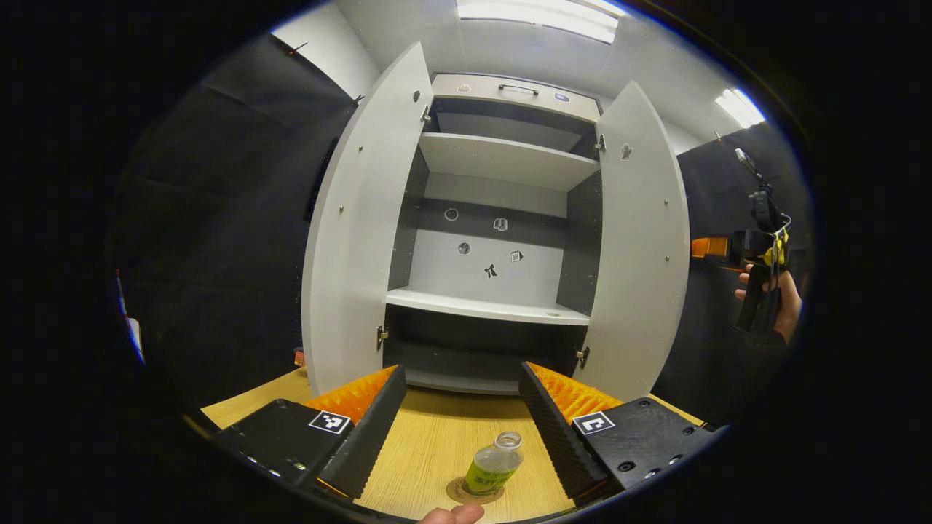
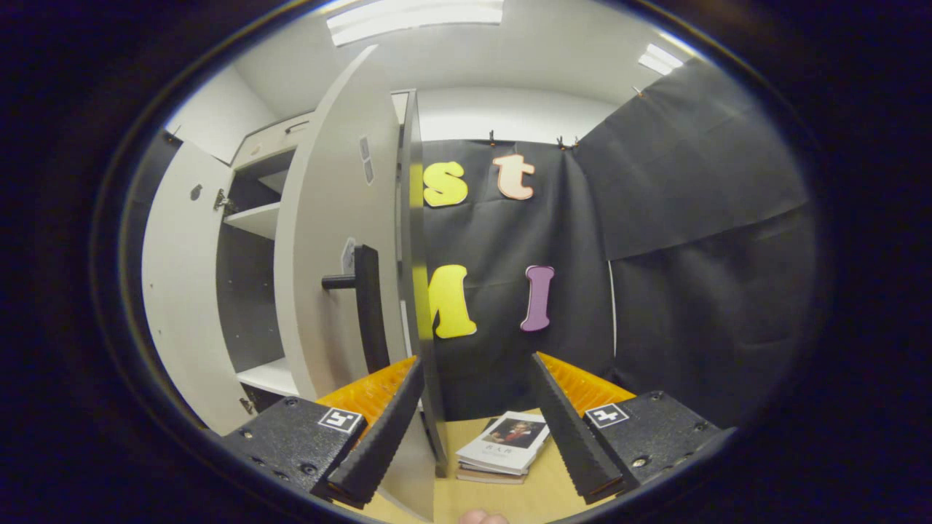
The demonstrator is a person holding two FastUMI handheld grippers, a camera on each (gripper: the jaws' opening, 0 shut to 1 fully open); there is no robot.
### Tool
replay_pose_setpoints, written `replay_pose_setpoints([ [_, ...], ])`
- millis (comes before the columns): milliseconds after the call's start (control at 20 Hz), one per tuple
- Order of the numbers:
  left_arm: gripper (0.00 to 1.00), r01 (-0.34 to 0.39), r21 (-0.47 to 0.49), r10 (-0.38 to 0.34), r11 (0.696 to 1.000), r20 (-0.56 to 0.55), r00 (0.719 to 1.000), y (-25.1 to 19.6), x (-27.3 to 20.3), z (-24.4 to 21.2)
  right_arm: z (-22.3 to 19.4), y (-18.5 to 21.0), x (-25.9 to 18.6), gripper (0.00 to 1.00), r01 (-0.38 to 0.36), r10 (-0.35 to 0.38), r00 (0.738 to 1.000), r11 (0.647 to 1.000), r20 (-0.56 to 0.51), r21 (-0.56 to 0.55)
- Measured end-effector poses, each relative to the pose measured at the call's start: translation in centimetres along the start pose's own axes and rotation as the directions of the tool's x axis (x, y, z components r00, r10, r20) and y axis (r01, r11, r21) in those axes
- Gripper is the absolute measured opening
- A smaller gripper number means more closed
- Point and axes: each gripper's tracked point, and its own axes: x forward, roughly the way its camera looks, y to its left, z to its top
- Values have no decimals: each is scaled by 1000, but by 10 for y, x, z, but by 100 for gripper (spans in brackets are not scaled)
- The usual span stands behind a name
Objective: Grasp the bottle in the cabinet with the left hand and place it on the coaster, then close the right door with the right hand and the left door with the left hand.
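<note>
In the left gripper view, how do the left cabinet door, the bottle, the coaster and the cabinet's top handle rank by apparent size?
Largest to smallest as they look:
1. left cabinet door
2. bottle
3. coaster and top handle: too alike to rank.
The bottle and coaster sit near the camera, so they look bigger than they really are.

Two fisheye views riding the grippers, one square to the open cabinet, one off to its right side.

The left gripper view looks forward between the left gripper (image 1: 462, 422) fingers, squarely into the cabinet (image 1: 495, 240) from above the tabletop (image 1: 437, 444) front edge, near enough that both doors nearly span it; the right gripper (image 1: 761, 291) shows at its right rim. The right gripper view sits close beside the right door (image 2: 328, 276), facing its outer face and edge and the booth wall (image 2: 655, 255) past the tabletop's right edge. Both views share the cabinet's doors, shelves and tabletop.
</note>
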Motion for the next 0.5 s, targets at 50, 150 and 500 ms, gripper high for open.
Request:
replay_pose_setpoints([
  [50,95,2,3,-2,1000,-2,1000,0,-1,-1,-2,8,-1,96,-15,15,1000,1000,-2,0],
  [150,95,1,11,-1,1000,-8,1000,2,-2,-3,-3,23,-3,96,-48,48,999,999,-1,-11],
  [500,95,-23,37,23,999,-10,1000,13,-5,-1,-5,78,1,96,-158,159,987,984,-1,-85],
])
